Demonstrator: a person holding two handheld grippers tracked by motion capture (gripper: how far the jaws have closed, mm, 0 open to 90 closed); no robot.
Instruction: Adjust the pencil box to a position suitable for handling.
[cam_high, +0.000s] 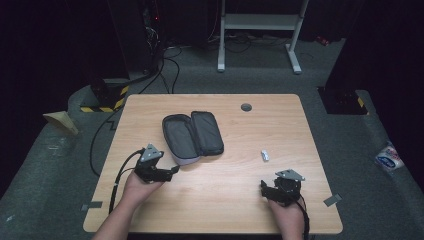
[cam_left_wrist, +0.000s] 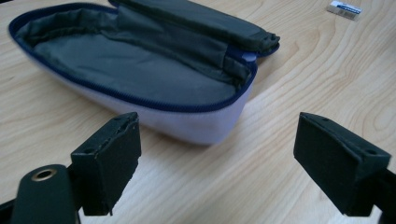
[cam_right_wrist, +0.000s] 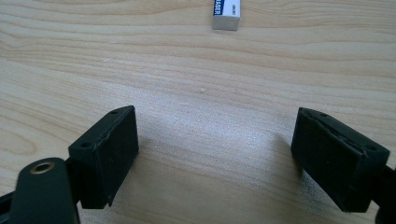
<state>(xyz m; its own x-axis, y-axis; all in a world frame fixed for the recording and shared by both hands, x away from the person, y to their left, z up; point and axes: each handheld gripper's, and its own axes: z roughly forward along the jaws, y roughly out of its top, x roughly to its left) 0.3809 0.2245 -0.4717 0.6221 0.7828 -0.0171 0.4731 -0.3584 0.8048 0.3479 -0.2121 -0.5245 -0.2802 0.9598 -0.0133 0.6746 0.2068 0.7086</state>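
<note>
An open pencil case (cam_high: 192, 135), grey-lined with a blue zipper and a pale outer shell, lies left of the table's middle. My left gripper (cam_high: 170, 172) hovers just short of its near end. In the left gripper view the case (cam_left_wrist: 140, 65) fills the space ahead of the left gripper (cam_left_wrist: 219, 140), whose jaws stand wide apart with nothing between them. A small white eraser (cam_high: 265, 155) with a blue-printed sleeve lies to the right. My right gripper (cam_high: 265, 187) rests near the front edge, a short way behind the eraser (cam_right_wrist: 227, 11), and the right gripper (cam_right_wrist: 215, 135) is open over bare wood.
The wooden table (cam_high: 225, 195) has a round cable hole (cam_high: 246, 107) near its far edge. The eraser (cam_left_wrist: 344, 8) lies beyond the case's far end. Cables and a white stand (cam_high: 257, 22) are on the floor behind the table.
</note>
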